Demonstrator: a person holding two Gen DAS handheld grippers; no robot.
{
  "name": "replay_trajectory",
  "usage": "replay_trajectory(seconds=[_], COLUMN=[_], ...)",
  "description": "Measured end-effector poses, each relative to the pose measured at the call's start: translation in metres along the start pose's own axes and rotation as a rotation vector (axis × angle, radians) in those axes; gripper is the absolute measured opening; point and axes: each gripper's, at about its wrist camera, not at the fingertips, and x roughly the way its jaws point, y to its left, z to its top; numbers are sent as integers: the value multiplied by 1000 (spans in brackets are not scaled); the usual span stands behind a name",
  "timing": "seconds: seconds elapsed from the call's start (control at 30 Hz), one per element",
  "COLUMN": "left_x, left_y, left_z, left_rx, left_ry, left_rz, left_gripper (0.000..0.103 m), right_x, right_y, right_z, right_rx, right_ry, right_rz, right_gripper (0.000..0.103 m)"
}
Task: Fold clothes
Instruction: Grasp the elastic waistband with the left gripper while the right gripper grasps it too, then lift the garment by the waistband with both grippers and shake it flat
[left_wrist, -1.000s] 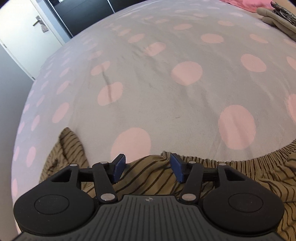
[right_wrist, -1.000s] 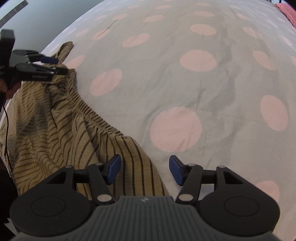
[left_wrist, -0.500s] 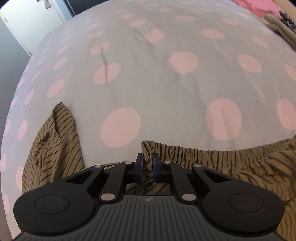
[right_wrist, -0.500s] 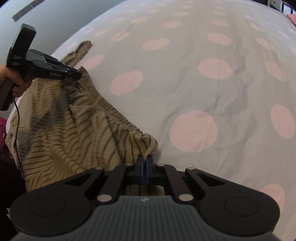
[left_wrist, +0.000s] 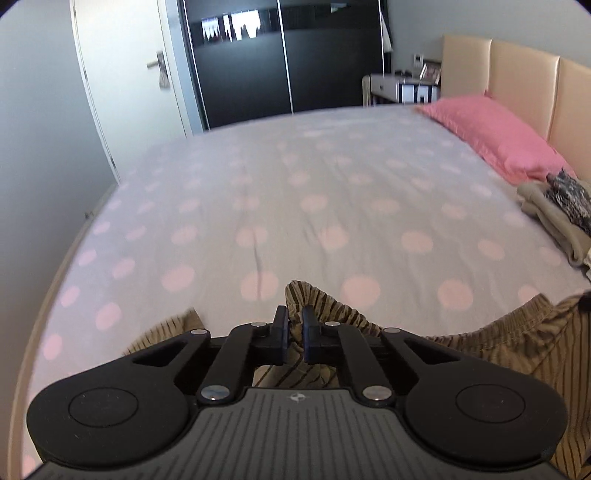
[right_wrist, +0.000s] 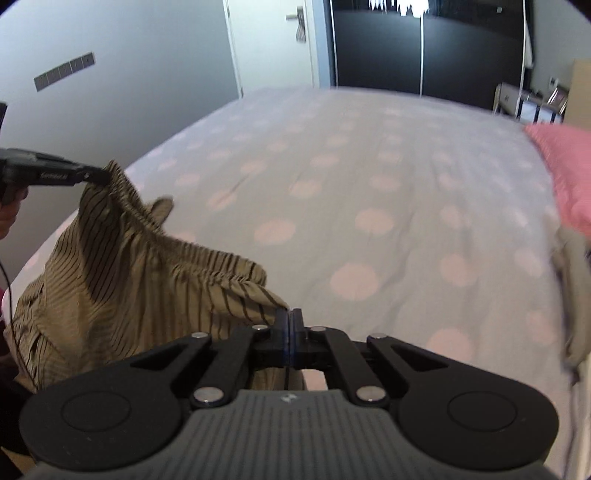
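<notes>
A tan garment with dark stripes and an elastic waistband (right_wrist: 122, 269) hangs between my two grippers above the near edge of the bed; it also shows in the left wrist view (left_wrist: 498, 343). My left gripper (left_wrist: 294, 325) is shut on one end of the waistband, and it shows from the side in the right wrist view (right_wrist: 92, 177). My right gripper (right_wrist: 290, 325) is shut on the other end of the waistband. The rest of the garment droops below them.
The bed (left_wrist: 332, 192) has a grey sheet with pink dots. A pink pillow (left_wrist: 491, 133) lies at the headboard. A pile of other clothes (left_wrist: 557, 214) lies at the right edge. A door (left_wrist: 125, 74) and dark wardrobe (left_wrist: 288, 59) stand beyond.
Both grippers closed on the waistband and then lifted the garment up off the bed. The views now tilt up to show the room.
</notes>
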Motion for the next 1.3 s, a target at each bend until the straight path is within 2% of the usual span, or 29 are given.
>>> replay_trajectory(seconds=[0.17,0.27,0.4,0.53,0.63,0.77,0.87,1.07,1.2,1.3], left_x=[-31,-48,-75,-101,-107,-84,-55,-6,12,22], left_y=[-7,-12,-20,-28,-39,-57,-72,-101,-115,-123], left_z=[55,94,138,175,175,140,98,-5,-61,-91], left_rx=[8,-10,-51,-83,-32,45,114,251,347,394], left_ry=[-133,-239,-388,-527,-564,-506,-400,-139,6,88], left_rz=[57,93,90,71,34,-38,-96,-201,-251,-287], left_gripper=[5,5,5,5,5,5,5,5,5,5], right_x=[-29,-43,-73,-114,-131,-122,-101,-57,-29,-11], right_y=[-7,-10,-16,-22,-29,-48,-61,-82,-80,-71], right_z=[60,100,146,169,165,132,92,1,-50,-80], right_rx=[-28,-36,-21,-10,-35,-62,-90,-143,-200,-244], right_ry=[-124,-211,-372,-524,-548,-469,-353,-56,125,216], right_rz=[-108,-189,-287,-341,-355,-339,-327,-258,-214,-186], right_gripper=[0,0,0,0,0,0,0,0,0,0])
